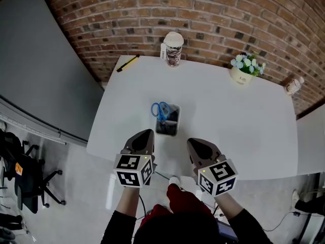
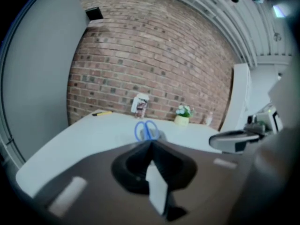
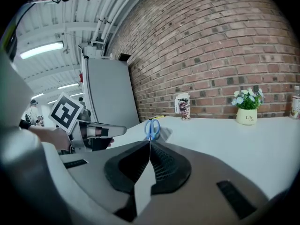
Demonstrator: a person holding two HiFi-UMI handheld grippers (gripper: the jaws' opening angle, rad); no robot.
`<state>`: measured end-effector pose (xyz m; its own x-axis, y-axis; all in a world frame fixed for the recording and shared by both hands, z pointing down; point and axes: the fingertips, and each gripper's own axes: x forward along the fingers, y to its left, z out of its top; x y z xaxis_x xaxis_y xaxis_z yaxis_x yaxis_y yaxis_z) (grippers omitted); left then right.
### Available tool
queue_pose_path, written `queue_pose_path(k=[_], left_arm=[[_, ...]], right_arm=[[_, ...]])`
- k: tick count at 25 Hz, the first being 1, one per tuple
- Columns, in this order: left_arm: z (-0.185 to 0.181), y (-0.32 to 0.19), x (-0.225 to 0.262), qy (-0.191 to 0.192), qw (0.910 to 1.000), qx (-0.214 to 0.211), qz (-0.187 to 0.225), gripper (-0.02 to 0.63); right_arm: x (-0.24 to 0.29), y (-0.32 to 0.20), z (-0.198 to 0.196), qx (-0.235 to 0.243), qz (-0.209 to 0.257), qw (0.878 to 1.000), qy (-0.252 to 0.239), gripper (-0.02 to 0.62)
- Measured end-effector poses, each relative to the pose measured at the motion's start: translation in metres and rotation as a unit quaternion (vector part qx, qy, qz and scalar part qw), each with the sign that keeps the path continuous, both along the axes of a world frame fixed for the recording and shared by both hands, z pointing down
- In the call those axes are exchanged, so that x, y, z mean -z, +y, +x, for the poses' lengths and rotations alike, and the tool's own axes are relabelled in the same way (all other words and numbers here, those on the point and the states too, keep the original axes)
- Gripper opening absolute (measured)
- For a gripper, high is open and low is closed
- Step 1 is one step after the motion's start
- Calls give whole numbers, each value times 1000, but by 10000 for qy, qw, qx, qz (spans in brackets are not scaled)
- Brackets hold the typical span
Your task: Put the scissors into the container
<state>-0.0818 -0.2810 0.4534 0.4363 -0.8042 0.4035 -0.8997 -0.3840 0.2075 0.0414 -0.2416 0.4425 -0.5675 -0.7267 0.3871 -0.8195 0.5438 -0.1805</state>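
Note:
The blue-handled scissors (image 1: pixel 160 110) stand in a small clear container (image 1: pixel 168 124) at the middle of the white table (image 1: pixel 244 131), handles sticking up. My left gripper (image 1: pixel 145 132) hovers at the near table edge just short of the container, jaws shut with nothing between them. To its right, my right gripper (image 1: pixel 192 142) is also shut and empty. The left gripper view looks over the closed left gripper (image 2: pixel 151 142) to the scissors (image 2: pixel 146 130) straight ahead. The right gripper view shows the closed right gripper (image 3: pixel 150 142), with the scissors (image 3: pixel 152 128) beyond.
At the table's far edge by the brick wall are a paper cup (image 1: pixel 173 48), a yellow pen (image 1: pixel 128 63), a flower pot (image 1: pixel 246 69) and a small bottle (image 1: pixel 293 85). A grey partition (image 1: pixel 40 75) and an office chair (image 1: pixel 25 182) stand to the left.

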Motion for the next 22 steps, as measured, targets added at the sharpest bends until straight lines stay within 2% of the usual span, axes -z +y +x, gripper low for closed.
queue_pose_path(k=[9,22], left_arm=[[0,28,7,-71,9997,-217,106,3],[-20,76,14,-32,9998,-122,174,3]], right_arm=[[10,17,-9,13,175,9998,-8,8],[23,51,-16,-35,391,9991,131,8]])
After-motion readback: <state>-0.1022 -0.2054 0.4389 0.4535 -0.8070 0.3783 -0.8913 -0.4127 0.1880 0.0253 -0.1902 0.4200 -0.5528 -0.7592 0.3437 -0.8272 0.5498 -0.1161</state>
